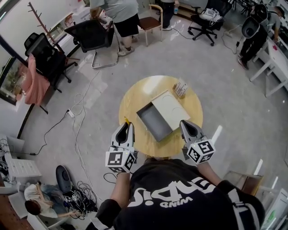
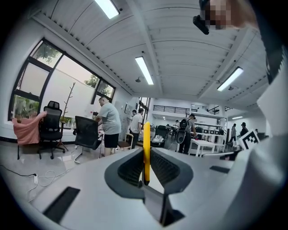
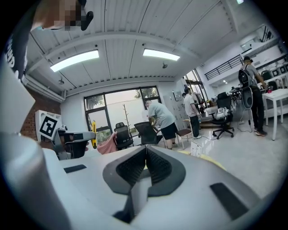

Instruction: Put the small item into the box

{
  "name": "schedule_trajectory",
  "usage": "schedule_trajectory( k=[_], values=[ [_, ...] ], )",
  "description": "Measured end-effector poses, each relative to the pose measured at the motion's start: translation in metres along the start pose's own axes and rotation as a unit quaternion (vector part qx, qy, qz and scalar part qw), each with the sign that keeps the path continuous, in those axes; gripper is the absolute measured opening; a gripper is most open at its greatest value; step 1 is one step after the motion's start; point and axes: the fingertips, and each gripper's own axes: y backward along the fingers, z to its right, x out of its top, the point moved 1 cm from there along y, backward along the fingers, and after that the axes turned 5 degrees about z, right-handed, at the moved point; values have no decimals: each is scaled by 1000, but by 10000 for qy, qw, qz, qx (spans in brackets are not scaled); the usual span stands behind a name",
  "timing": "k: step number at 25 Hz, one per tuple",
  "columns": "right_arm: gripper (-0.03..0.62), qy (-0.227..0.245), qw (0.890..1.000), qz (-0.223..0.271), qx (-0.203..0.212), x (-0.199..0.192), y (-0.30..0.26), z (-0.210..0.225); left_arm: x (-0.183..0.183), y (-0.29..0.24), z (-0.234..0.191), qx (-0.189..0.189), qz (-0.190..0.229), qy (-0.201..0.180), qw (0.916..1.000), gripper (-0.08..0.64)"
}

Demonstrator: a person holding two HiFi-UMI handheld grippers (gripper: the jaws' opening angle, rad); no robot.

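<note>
A thin yellow item [image 2: 146, 134] stands upright, pinched between the jaws of my left gripper [image 2: 146, 155]. In the head view that gripper [image 1: 127, 126] hovers at the near left edge of the round yellow table [image 1: 130, 96], with the yellow item's tip [image 1: 126, 120] poking out. The open box [image 1: 155, 122] is a grey tray in the middle of the table, and its white lid [image 1: 170, 109] lies against its far right side. My right gripper [image 1: 184, 124] is shut and empty at the table's near right edge, also shown in its own view [image 3: 145, 155].
A small printed package [image 1: 180, 89] stands at the table's far side. Office chairs [image 1: 92, 35], a wooden chair [image 1: 150, 22], floor cables [image 1: 76, 117] and standing people [image 1: 118, 13] surround the table. A white desk [image 1: 274, 63] is at the far right.
</note>
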Motion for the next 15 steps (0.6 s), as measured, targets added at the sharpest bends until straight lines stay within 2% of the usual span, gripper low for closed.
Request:
schedule_trajectory(
  k=[8,15],
  values=[
    [3,44,10000,44,-11,3,-20,0,6,-30,-15,-302,89,-146,9994,55],
    [3,39,10000,16,14,1,-26,1,-3,-61,-7,-734,-151,-745,9944,55]
  ],
)
